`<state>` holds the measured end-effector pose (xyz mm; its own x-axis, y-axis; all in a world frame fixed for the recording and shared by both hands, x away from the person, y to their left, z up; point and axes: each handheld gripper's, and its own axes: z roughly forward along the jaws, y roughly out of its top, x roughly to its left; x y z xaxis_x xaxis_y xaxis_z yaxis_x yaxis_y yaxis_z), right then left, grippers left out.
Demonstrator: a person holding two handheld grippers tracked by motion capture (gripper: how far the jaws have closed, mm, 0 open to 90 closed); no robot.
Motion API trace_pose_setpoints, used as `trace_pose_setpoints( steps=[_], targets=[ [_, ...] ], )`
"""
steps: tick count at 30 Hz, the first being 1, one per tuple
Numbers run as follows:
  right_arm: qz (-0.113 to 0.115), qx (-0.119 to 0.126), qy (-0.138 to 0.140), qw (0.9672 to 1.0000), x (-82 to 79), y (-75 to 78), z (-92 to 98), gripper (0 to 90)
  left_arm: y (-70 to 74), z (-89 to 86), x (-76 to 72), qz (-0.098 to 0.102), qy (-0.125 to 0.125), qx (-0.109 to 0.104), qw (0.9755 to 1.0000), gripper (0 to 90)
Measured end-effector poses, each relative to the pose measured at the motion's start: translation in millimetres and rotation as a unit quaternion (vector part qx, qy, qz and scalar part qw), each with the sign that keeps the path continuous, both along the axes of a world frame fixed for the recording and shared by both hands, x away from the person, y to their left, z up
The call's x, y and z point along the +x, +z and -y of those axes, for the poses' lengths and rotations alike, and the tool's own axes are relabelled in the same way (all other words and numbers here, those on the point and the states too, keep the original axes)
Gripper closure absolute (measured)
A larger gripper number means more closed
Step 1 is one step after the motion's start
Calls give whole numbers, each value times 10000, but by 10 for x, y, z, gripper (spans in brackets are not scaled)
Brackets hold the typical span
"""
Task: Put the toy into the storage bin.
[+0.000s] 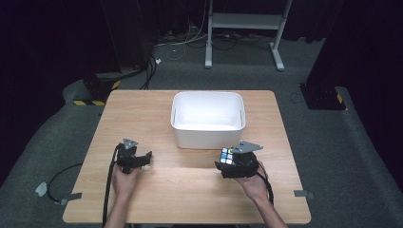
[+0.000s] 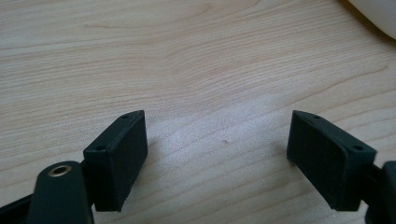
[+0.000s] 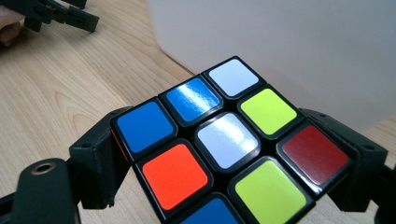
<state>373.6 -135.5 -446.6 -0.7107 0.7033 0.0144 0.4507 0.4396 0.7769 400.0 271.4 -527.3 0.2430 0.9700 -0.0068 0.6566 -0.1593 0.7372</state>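
Note:
A scrambled puzzle cube (image 3: 224, 144) with blue, white, yellow, orange and red stickers sits between the jaws of my right gripper (image 3: 229, 158), which is shut on it. In the high view the cube (image 1: 227, 156) is just above the table, in front of the white bin (image 1: 208, 118). My left gripper (image 1: 138, 160) rests low over the table's left part. Its black jaws are wide apart in the left gripper view, with bare wood between the pads (image 2: 119, 161). The left gripper (image 3: 60, 14) also appears far off at the top left of the right gripper view.
The wooden table (image 1: 142, 109) holds the empty white bin at its centre back. The bin's wall (image 3: 280, 42) rises close behind the cube. A corner of the bin (image 2: 376, 16) is at the top right of the left gripper view. Cables and a stand are on the floor beyond.

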Motion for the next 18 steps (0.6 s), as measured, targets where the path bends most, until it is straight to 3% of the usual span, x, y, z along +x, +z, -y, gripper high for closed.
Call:
trace_pose_setpoints(
  steps=[18],
  targets=[
    [-33,267,111,9996,41,243,65,149,0,-1,0,-3,-2,-5,10000,203]
  ],
)
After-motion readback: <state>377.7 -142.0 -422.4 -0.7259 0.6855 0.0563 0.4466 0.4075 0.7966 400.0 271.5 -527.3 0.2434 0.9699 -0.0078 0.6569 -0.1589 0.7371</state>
